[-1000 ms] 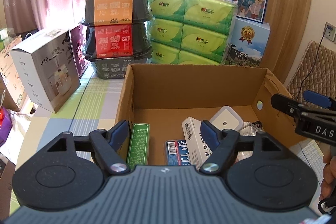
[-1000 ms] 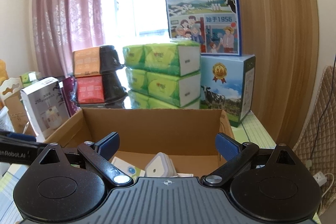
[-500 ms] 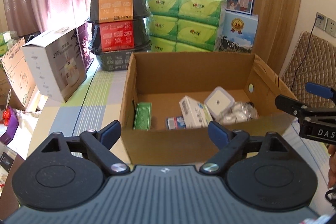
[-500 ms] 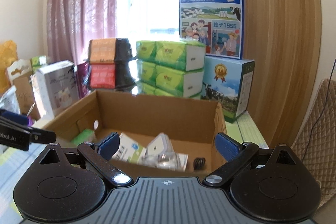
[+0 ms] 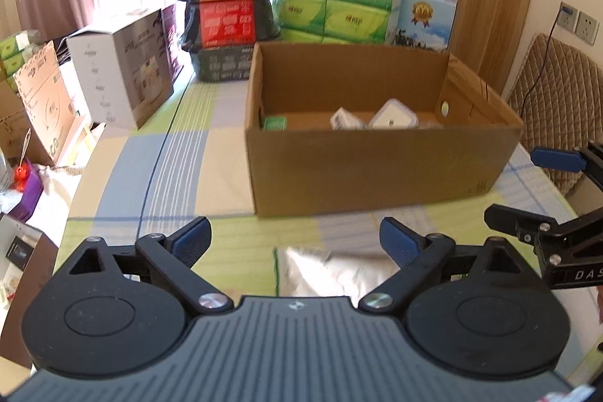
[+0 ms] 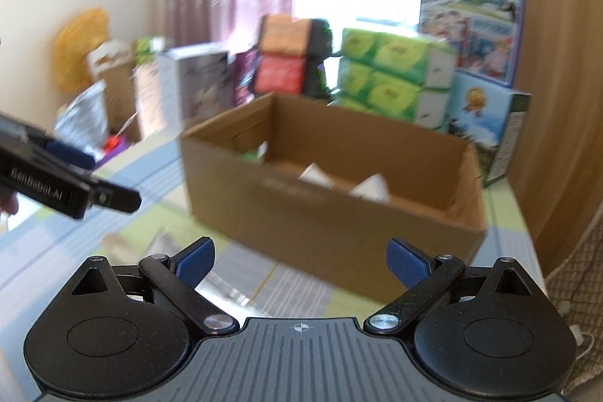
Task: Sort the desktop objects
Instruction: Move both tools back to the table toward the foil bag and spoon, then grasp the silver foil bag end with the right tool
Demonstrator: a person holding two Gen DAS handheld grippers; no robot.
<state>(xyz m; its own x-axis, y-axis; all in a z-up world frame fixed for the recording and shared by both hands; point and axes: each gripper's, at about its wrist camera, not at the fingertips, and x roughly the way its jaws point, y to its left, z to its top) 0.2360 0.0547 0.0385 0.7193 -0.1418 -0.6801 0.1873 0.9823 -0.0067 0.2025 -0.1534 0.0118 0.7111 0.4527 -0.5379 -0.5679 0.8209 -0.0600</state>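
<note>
An open cardboard box [image 5: 377, 172] [image 6: 320, 206] stands on the checked tablecloth. Inside it lie a green packet [image 5: 274, 123], a white carton [image 5: 345, 118] and a white square container [image 5: 392, 113]. A shiny silver pouch [image 5: 339, 270] lies on the cloth in front of the box, just ahead of my left gripper [image 5: 296, 238], which is open and empty. My right gripper [image 6: 301, 260] is also open and empty; it shows at the right edge of the left wrist view [image 5: 527, 191]. The right wrist view is blurred.
Behind the box are stacked black food tubs [image 5: 230, 6], green tissue packs [image 5: 335, 2] and a blue milk carton [image 5: 426, 21]. A white appliance box [image 5: 120, 66] stands at the left. A quilted chair [image 5: 557, 100] is on the right. Bare cloth [image 5: 169, 176] lies left of the box.
Both grippers have pulled back from above the box towards the near edge of the table. The box now sits farther ahead and the silver pouch has come into view.
</note>
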